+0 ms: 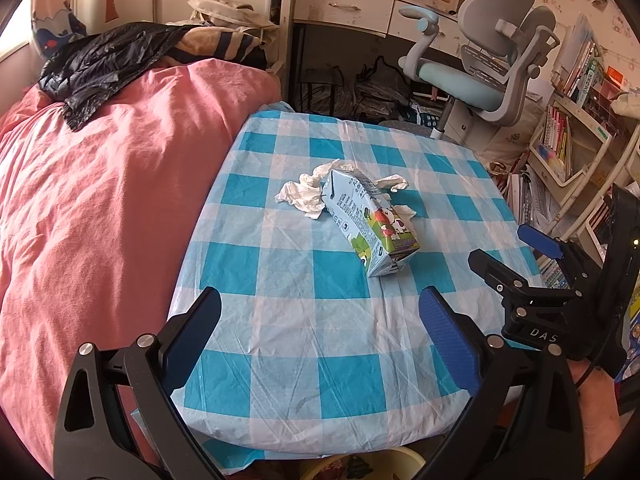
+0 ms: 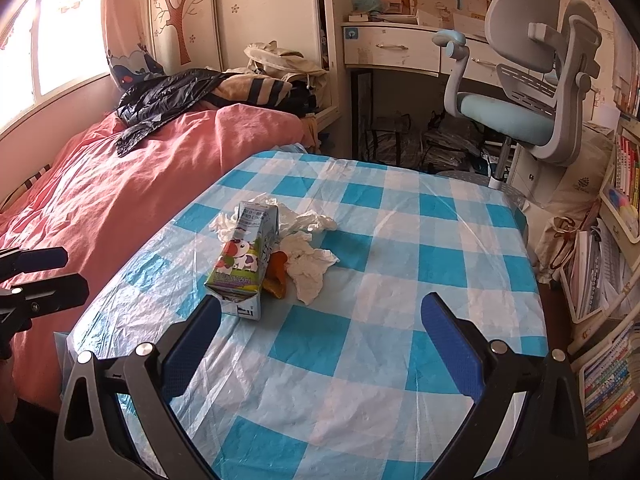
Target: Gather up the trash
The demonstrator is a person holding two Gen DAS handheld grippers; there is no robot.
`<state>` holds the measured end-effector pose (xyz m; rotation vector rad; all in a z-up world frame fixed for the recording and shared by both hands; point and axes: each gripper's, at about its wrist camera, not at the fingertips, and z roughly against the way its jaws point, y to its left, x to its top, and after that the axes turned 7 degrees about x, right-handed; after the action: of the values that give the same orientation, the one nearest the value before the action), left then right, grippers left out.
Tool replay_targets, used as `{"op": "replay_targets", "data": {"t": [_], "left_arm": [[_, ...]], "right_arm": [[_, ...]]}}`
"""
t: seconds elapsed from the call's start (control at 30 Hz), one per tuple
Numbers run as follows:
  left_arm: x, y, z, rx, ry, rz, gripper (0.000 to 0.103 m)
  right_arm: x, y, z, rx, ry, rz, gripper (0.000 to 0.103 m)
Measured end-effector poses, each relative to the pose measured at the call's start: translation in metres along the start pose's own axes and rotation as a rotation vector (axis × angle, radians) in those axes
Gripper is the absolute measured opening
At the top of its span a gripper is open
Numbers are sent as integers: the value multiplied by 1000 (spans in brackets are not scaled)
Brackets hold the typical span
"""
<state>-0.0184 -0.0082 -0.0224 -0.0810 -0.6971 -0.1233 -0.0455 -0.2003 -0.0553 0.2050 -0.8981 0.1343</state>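
Left wrist view, going left to right: a pink bedspread with a black jacket lying on it fills the left side, and a table under a blue-and-white checked cloth stands right beside the bed. The left gripper hovers over the near part of the table with its jaws spread wide and nothing between them. Past it, near the middle of the cloth, a milk carton lies on its side, with crumpled tissues touching its far end. At the right edge the right gripper hangs over the table's side, also parted and empty. A grey and blue desk chair stands behind the table.

Right wrist view: the left gripper shows at the far left edge over the bed. The carton lies left of centre, its near end just beyond the left blue pad. An orange scrap, perhaps peel, sits against its right side, and tissues lie touching that. The right gripper is wide apart, holding nothing, over bare cloth.
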Motion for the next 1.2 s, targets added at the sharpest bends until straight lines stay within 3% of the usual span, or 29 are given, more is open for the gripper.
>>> {"op": "replay_targets", "data": {"t": [1.2], "left_arm": [[-5,-9,-8,-9,16,-39,96]], "right_arm": [[-4,8,-5,24,34,38,96]]}}
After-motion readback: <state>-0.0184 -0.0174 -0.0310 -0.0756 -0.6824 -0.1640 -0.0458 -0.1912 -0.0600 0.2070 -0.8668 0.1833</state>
